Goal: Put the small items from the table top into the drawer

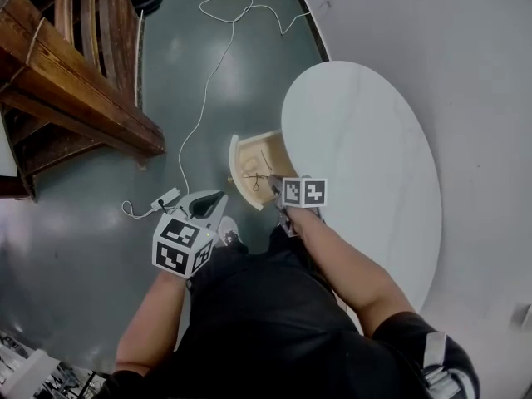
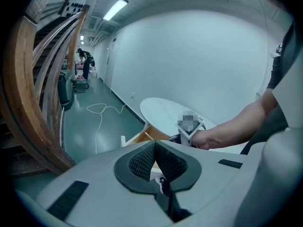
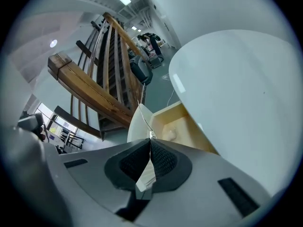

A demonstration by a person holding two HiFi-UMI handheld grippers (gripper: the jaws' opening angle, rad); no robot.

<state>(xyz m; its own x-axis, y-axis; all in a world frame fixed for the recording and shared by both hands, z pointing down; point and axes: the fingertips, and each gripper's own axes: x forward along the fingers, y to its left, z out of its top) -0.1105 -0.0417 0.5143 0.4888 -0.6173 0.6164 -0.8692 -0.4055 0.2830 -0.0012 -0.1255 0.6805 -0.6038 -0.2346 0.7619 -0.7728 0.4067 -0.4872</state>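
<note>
A white oval table [image 1: 366,140] has a light wooden drawer [image 1: 259,150] standing open at its left edge. My right gripper [image 1: 276,186] hangs over the drawer's near end, jaws shut. In the right gripper view [image 3: 150,143] a thin wire-like item [image 3: 144,119] sticks up from between the pads, above the open drawer [image 3: 189,126]. A small pale round item [image 3: 169,135] lies on the drawer's floor. My left gripper [image 1: 220,196] is left of the drawer over the floor. Its pads meet in the left gripper view [image 2: 155,145], with nothing seen between them.
Dark wooden stairs [image 1: 75,81] rise at the left. A white cable [image 1: 204,81] runs over the green floor to a plug block [image 1: 165,198] near the left gripper. A white wall [image 1: 465,40] runs behind the table. A person stands far down the corridor [image 2: 85,63].
</note>
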